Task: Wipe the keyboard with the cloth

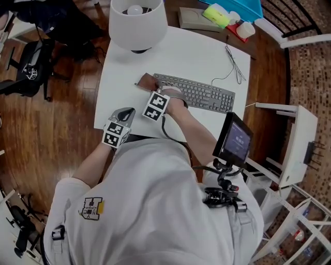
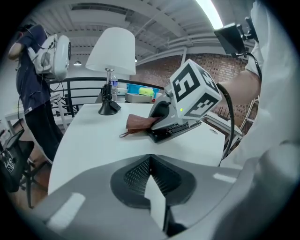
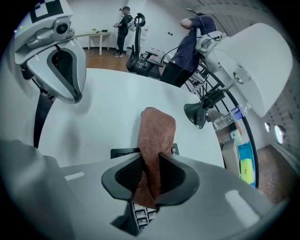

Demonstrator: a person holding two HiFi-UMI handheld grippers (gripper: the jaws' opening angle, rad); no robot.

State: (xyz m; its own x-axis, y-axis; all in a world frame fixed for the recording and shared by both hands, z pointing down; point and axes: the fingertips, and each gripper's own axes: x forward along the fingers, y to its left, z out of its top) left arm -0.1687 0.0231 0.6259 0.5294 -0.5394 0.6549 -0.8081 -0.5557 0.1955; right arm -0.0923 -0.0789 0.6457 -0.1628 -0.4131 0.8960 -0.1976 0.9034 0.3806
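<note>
We see the head view evenly but rather dimly lit, with muted colours. The white table (image 1: 207, 57) is its brightest surface and carries only faint, soft shadows. The wooden floor (image 1: 57, 134) gives a dull sheen. In the left gripper view a ceiling strip light (image 2: 209, 13) burns out to pure white, and the lamp shade (image 2: 112, 51) below it glows pale. Both gripper views bend straight lines strongly and darken to black at the corners. Close to each lens the grey plastic is soft and unfocused, while the cloth (image 3: 157, 136) in the right gripper view shows its nap sharply. The far room there is bright and slightly hazy.
</note>
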